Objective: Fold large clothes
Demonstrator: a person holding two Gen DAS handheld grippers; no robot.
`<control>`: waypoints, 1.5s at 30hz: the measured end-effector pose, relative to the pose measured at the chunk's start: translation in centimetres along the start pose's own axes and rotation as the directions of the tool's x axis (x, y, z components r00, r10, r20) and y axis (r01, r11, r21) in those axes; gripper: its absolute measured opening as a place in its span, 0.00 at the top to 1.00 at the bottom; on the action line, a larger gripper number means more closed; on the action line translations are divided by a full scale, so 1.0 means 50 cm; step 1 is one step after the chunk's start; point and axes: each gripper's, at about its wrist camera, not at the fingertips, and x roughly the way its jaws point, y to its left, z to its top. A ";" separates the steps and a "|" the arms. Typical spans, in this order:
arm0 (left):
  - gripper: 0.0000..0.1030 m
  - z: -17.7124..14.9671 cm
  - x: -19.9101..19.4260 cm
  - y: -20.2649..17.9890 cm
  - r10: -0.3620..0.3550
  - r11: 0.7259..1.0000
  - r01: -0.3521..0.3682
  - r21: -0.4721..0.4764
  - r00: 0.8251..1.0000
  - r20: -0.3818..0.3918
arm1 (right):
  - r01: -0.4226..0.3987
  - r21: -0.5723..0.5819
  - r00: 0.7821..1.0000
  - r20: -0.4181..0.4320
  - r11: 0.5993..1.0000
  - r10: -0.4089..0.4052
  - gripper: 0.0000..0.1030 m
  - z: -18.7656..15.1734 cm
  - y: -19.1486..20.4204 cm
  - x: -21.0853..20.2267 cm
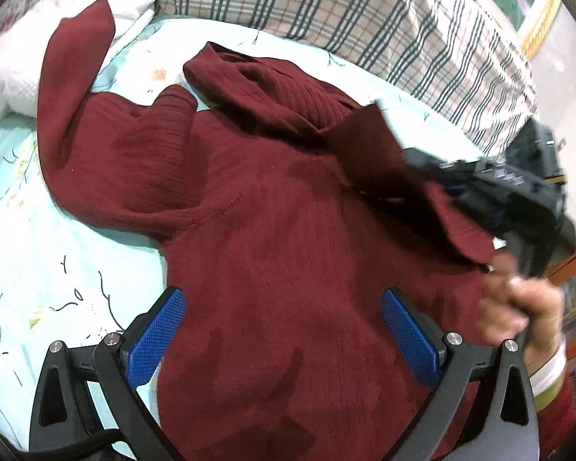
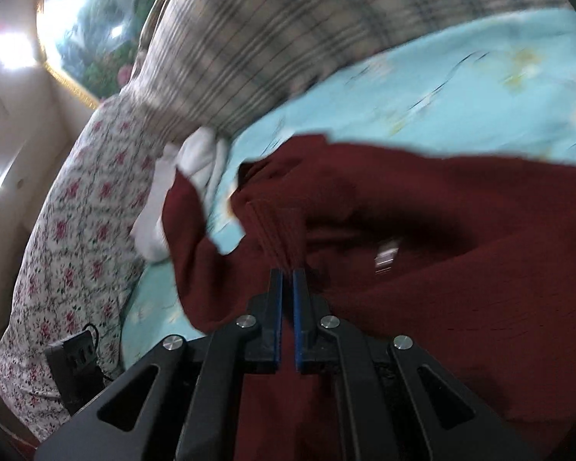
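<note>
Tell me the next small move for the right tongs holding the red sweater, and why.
Probably carry the pinched sleeve across the sweater's body and lay it down. The right tongs are shut on a ribbed fold of the sleeve, and the left view shows that sleeve lifted off the bed sheet. The left tongs hang open over the body, pads clear of the knit.

The left gripper [image 1: 284,330] has black arms with round silver screws and two blue bumpy pads [image 1: 161,334]. The right gripper [image 2: 287,299] looks the same, with thin blue pads. The person's hand [image 1: 518,307] wears a red sleeve [image 1: 556,411] with a white and yellow cuff.
</note>
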 end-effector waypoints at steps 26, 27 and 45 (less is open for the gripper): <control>0.92 0.167 0.191 -0.033 -0.100 0.995 0.100 0.019 0.994 0.030 | 0.188 0.238 0.946 0.217 0.953 -0.240 0.82 -0.132 -0.121 -0.309; 0.92 0.165 0.155 -0.037 -0.070 0.997 0.067 0.030 0.993 0.095 | 0.203 0.254 0.937 0.229 0.946 -0.262 0.82 -0.135 -0.130 -0.328; 0.92 0.158 0.121 0.042 0.120 0.993 -0.113 -0.046 0.977 0.176 | 0.443 0.245 0.887 0.023 0.862 -0.462 0.48 -0.021 -0.347 -0.262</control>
